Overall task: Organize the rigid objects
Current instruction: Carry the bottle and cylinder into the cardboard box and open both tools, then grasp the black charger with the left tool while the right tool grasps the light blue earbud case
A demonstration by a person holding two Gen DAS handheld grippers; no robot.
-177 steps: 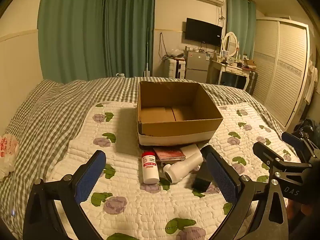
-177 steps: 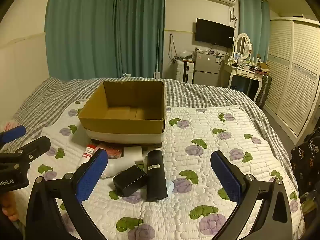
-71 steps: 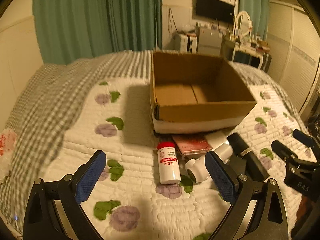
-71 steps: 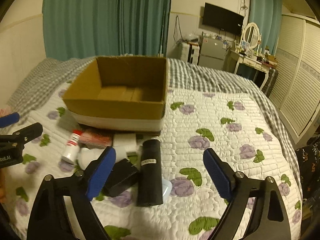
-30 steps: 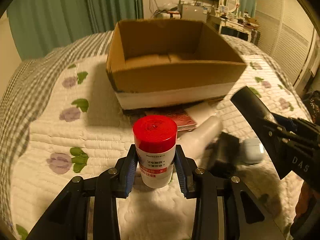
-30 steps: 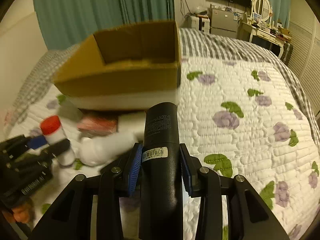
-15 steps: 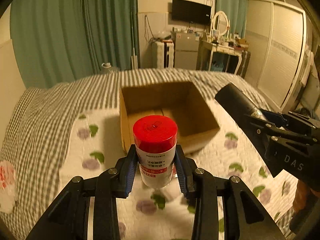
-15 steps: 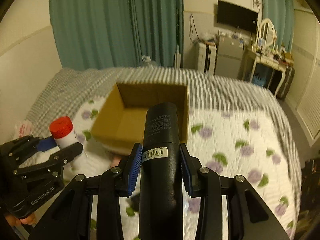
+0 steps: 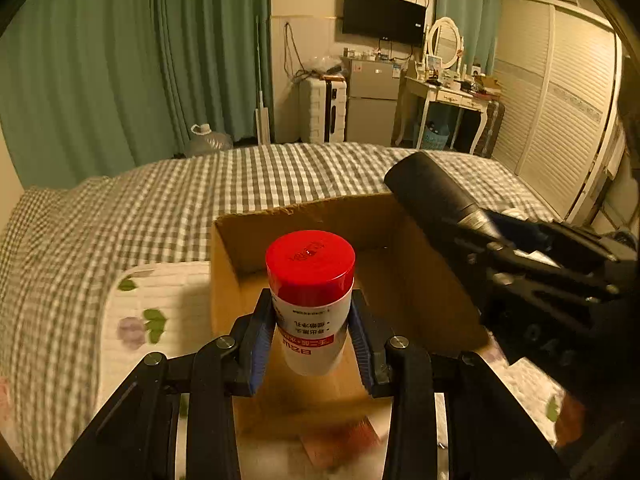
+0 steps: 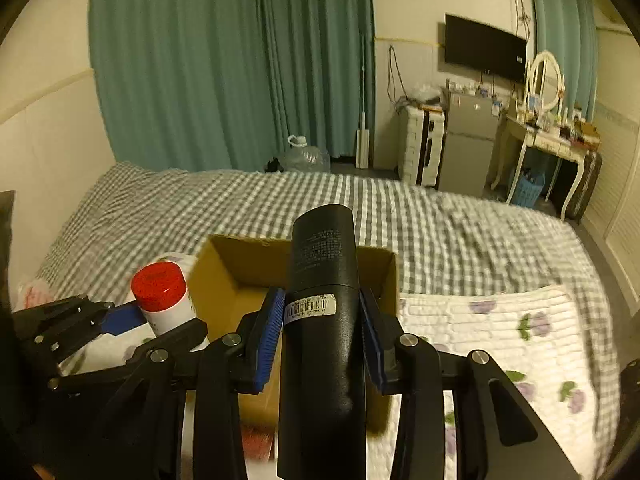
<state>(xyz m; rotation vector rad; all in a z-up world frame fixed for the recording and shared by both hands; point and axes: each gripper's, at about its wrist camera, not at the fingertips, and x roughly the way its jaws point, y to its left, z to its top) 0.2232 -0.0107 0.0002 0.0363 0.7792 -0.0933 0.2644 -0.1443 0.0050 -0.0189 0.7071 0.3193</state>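
Note:
My left gripper is shut on a white bottle with a red cap and holds it upright above the near side of an open cardboard box on the bed. My right gripper is shut on a tall black cylinder, also held over the box. The black cylinder shows at the right of the left wrist view, over the box's right wall. The red-capped bottle shows at the left of the right wrist view.
The box stands on a white floral quilt over a grey checked bedspread. A reddish flat packet lies in front of the box. Green curtains, a fridge and a dressing table stand beyond the bed.
Both grippers closed on their objects, lifted them from the quilt, and have carried them forward over the box, which now looks nearer and lower in both views.

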